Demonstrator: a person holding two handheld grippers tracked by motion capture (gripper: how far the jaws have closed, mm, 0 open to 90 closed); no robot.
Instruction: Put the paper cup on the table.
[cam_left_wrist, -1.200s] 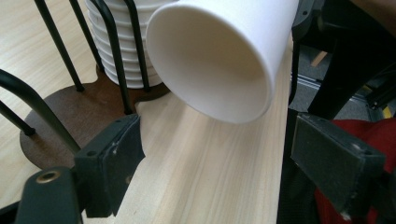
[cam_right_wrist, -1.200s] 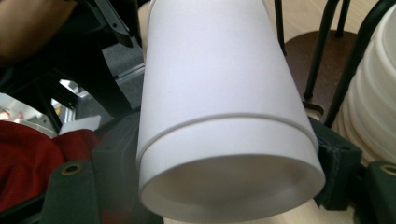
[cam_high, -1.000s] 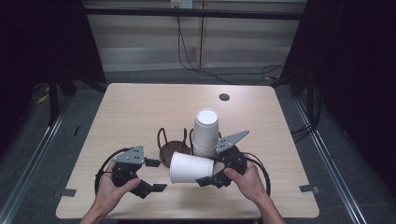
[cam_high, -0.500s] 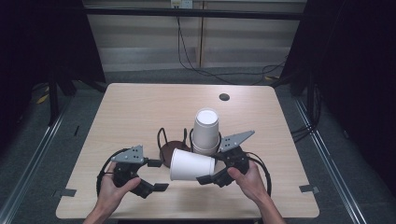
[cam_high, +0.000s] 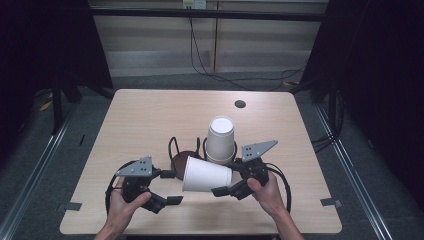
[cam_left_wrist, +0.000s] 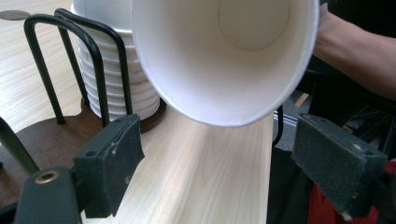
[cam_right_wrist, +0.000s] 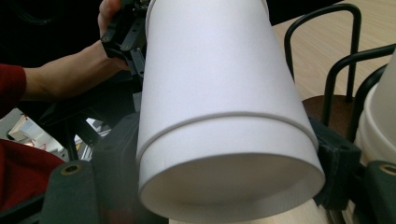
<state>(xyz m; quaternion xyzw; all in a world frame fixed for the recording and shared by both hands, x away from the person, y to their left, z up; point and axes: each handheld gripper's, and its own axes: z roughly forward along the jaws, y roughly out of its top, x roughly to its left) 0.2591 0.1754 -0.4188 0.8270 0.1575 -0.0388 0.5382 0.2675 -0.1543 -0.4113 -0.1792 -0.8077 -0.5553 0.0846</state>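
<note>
- right hand (cam_high: 270, 192) sits low near the front edge of the worktop (cam_high: 150, 115), forearm coming in from the bottom, its claw (cam_high: 225, 190) pointing left toward the other hand
- right claw is clamped on the closed bottom end of a white paper cup (cam_high: 206, 174), a pad on each side of it; cup lies sideways above the worktop, open mouth facing the left claw (cam_high: 170, 187)
- left hand (cam_high: 125, 200) is at the front left, claw aimed at the cup's mouth
- left claw is partway open and holds nothing, the cup rim just ahead of its pads
- behind the cup, a stack of white cups (cam_high: 220, 140) stands upside down in a black wire rack (cam_high: 175, 150) on a brown base
</note>
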